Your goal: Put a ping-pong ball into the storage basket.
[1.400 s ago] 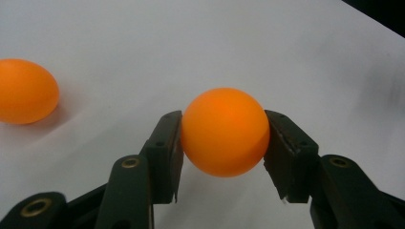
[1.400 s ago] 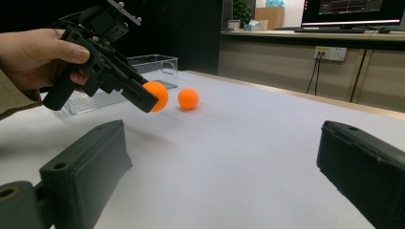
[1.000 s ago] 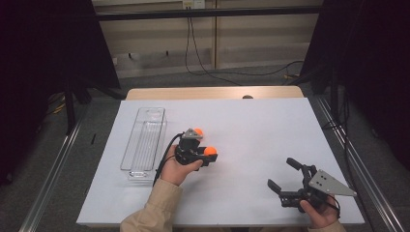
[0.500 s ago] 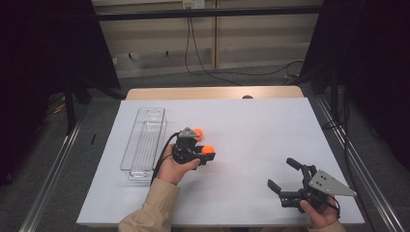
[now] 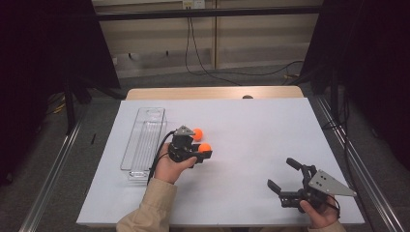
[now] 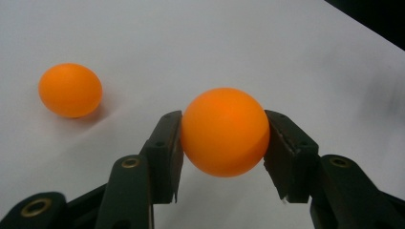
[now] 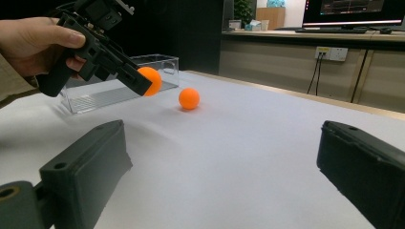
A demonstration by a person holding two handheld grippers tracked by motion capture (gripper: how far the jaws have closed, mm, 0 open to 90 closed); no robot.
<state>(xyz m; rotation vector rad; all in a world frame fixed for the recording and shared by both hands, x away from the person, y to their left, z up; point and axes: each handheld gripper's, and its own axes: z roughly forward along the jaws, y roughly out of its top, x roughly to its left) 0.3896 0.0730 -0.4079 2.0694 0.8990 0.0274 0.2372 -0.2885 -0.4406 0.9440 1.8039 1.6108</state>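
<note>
Presently, the left hand-held gripper point(image 5: 202, 151) is clamped on an orange ball point(image 6: 224, 131), with one black jaw pressed against each side of it, as the left gripper view shows plainly. In the right gripper view the held ball point(image 7: 150, 80) hangs clear above the white surface point(image 7: 248, 143), the gripper slanting downward from the person's left hand point(image 7: 36, 43). A second orange ball point(image 5: 197, 132) rests on the surface just beyond the held one in the high view; in the left gripper view it lies to the left of the held ball point(image 6: 70, 90), apart from it and casting a faint shadow. A clear plastic tray point(image 5: 143, 140), long and narrow, lies on the surface to the left of the left hand-held gripper, its long side running away from the person; no ball can be seen inside it. The loose ball sits near the tray's right wall but does not touch it. The right hand-held gripper point(image 5: 285, 175) is held low near the front right corner of the surface, well apart from both balls and from the tray. Its jaws stand wide with nothing between them, and in its own view they frame bare white surface. A grey three-cornered plate point(image 5: 330, 183) sits on top of it, above the person's right hand point(image 5: 319, 212). A beige sleeve point(image 5: 150, 208) covers the left forearm.
</note>
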